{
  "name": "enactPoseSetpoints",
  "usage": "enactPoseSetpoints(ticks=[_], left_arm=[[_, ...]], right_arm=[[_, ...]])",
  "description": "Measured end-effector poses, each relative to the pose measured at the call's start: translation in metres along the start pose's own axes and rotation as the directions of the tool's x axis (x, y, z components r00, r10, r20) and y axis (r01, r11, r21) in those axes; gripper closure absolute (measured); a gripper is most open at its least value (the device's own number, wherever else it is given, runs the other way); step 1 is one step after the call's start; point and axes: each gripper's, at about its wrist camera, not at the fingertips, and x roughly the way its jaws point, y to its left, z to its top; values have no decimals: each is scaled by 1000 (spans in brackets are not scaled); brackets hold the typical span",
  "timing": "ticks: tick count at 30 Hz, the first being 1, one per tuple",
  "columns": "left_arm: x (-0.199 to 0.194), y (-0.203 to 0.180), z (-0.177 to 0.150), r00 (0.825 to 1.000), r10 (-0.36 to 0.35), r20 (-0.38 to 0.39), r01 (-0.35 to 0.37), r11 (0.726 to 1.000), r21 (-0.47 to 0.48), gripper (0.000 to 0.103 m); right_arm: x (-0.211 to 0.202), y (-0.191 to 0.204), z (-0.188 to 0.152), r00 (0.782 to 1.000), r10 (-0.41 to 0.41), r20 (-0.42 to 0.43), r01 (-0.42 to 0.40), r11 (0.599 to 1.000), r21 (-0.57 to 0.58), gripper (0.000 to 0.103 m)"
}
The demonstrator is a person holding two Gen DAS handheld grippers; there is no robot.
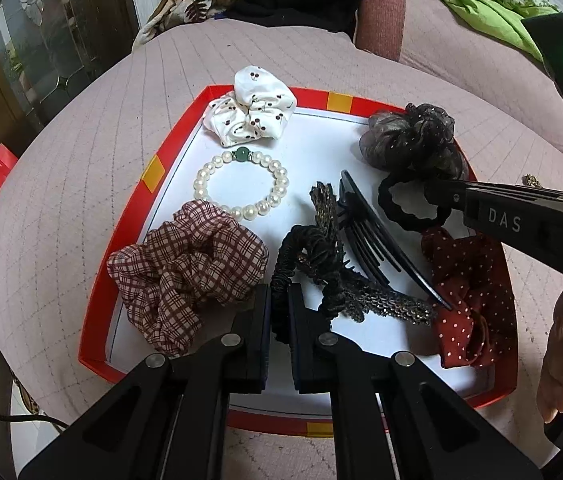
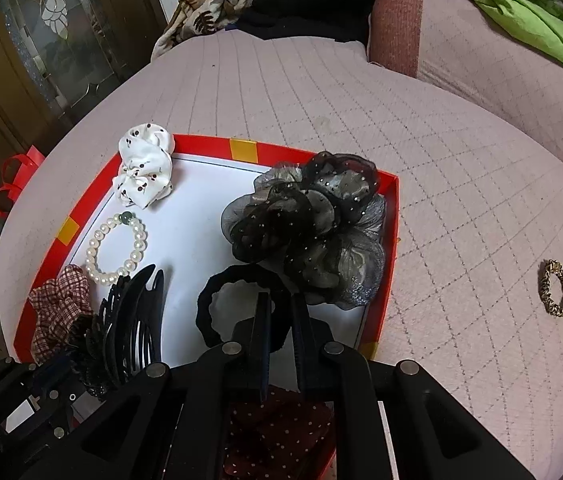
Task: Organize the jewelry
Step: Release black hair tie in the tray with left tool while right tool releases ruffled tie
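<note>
A: We've got the pink bed (image 1: 81,152) w/ the red tray (image 1: 93,320) on it; plaid scrunchie (image 1: 185,272), black organza scrunchie (image 2: 309,224), pearl bracelet (image 1: 241,184) inside.

B: Grippers? Our left gripper (image 1: 279,300) pinches the black lace tie (image 1: 313,264), near side of tray.

A: Right gripper (image 2: 281,312) is clamped on the black band (image 2: 237,304), by the organza one. A small gold ring (image 2: 555,294) lies on the bed, well apart from the tray.

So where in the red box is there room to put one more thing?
Bare white floor lies between the pearl bracelet and black flower scrunchie, and along the box back wall. The near half is crowded.
</note>
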Motion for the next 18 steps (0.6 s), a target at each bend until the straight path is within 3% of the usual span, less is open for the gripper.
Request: enactPoseSetpoints(ticks=[8,9,11,12,15,18], left_arm=[[-2,0,1,1000,4,8,-4,1000,0,93],[-3,-1,1,1000,6,8,-6,1000,1,91],[-6,-2,0,1000,10,11,-10,1000,2,83],[-10,-3,0,1000,15,20,-15,1000,3,77],[-22,-6,-1,998,27,48,-28,1000,8,68],[-37,-10,-1,996,40,74,-42,999,15,65]], right_arm=[[-1,4,-1,1000,17,4,-17,1000,-12,89],[-2,4,-1,1000,22,6,-21,1000,-13,86],[-6,5,-2,999,38,15,-38,999,-10,63],[-9,5,-2,999,41,22,-41,999,-9,59],[-20,7,-2,998,36,49,-35,999,-20,56],[-33,7,-3,997,37,68,-35,999,-23,56]])
